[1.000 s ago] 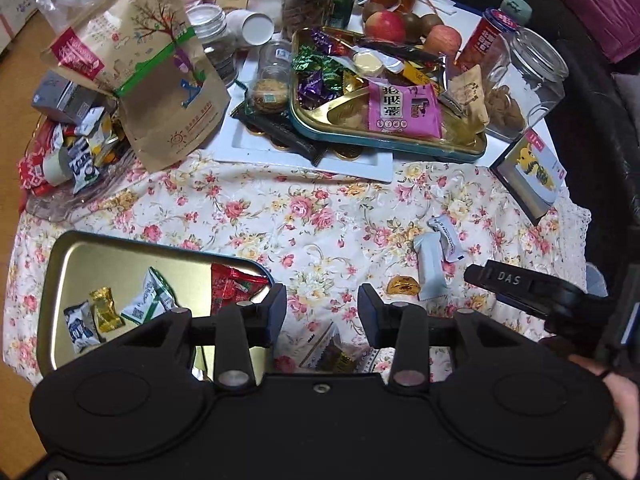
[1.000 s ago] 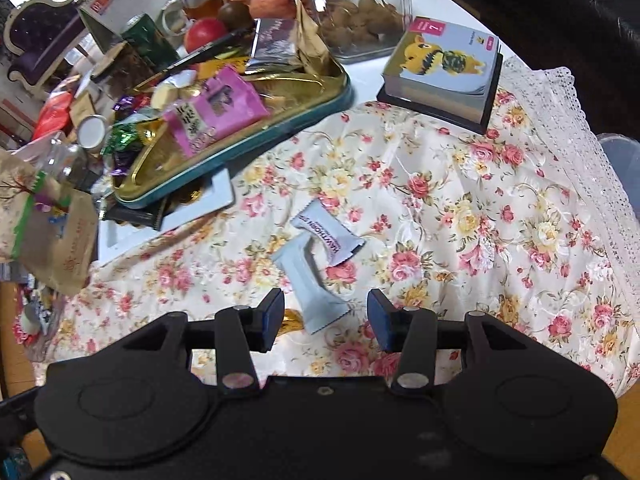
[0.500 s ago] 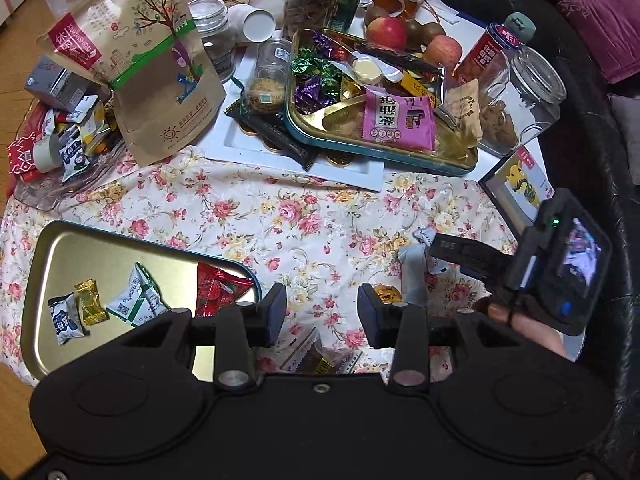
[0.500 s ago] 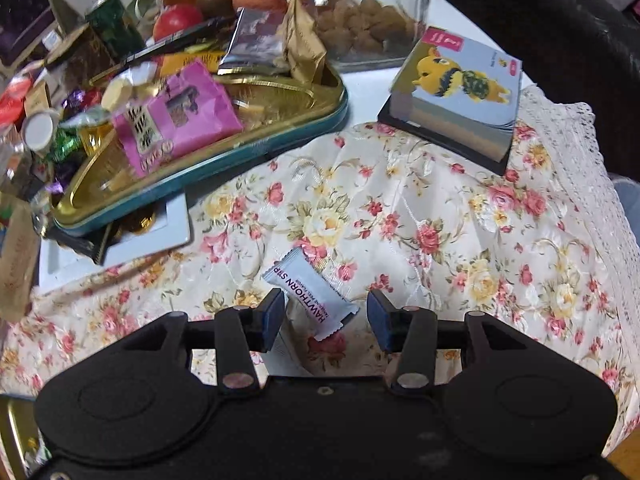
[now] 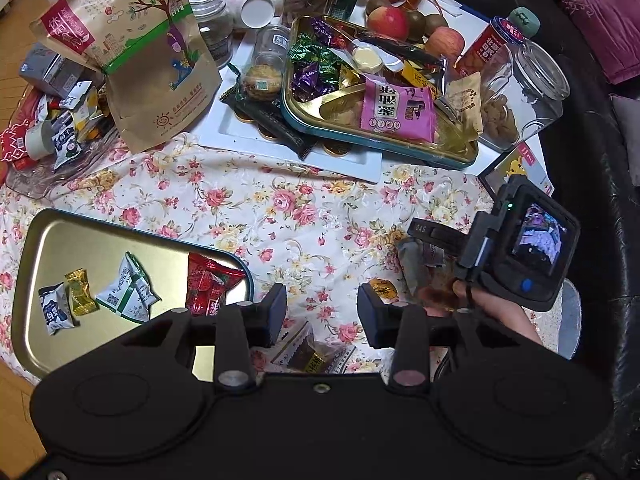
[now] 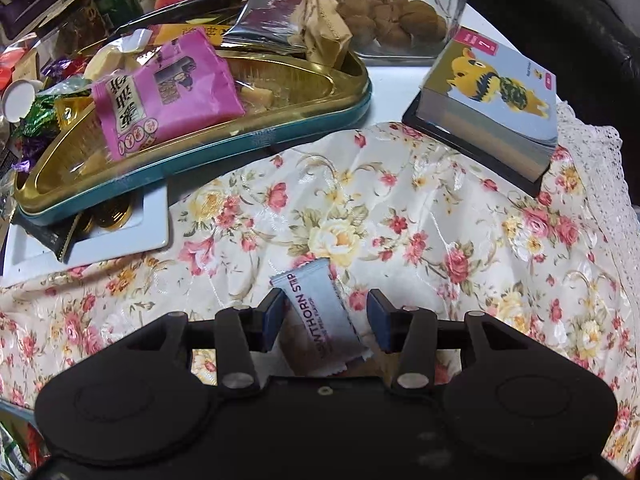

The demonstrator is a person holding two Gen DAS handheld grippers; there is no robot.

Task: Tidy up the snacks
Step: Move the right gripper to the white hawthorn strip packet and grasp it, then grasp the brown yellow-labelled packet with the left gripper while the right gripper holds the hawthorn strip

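Note:
My right gripper [image 6: 326, 306] is open and low over the floral cloth, with a white hawthorn strip sachet [image 6: 320, 300] lying flat between its fingers, not pinched. In the left wrist view one of its fingers [image 5: 430, 231] sits over that spot beside a grey sachet [image 5: 414, 264] and a gold candy [image 5: 382, 288]. My left gripper [image 5: 322, 314] hangs open and empty above a brown snack packet [image 5: 310, 356]. At the left a gold tray [image 5: 40, 236] holds several wrapped snacks.
A teal-rimmed gold tray [image 6: 280, 136] piled with snacks sits behind on a white tray [image 5: 304, 160]. A box with a yellow cartoon [image 6: 492, 92], a glass jar of nuts [image 6: 392, 20] and a brown paper bag [image 5: 148, 60] crowd the back. A dark sofa borders the right.
The right gripper has come in and down over the white sachet, which now lies between its fingers. The left gripper has stayed put.

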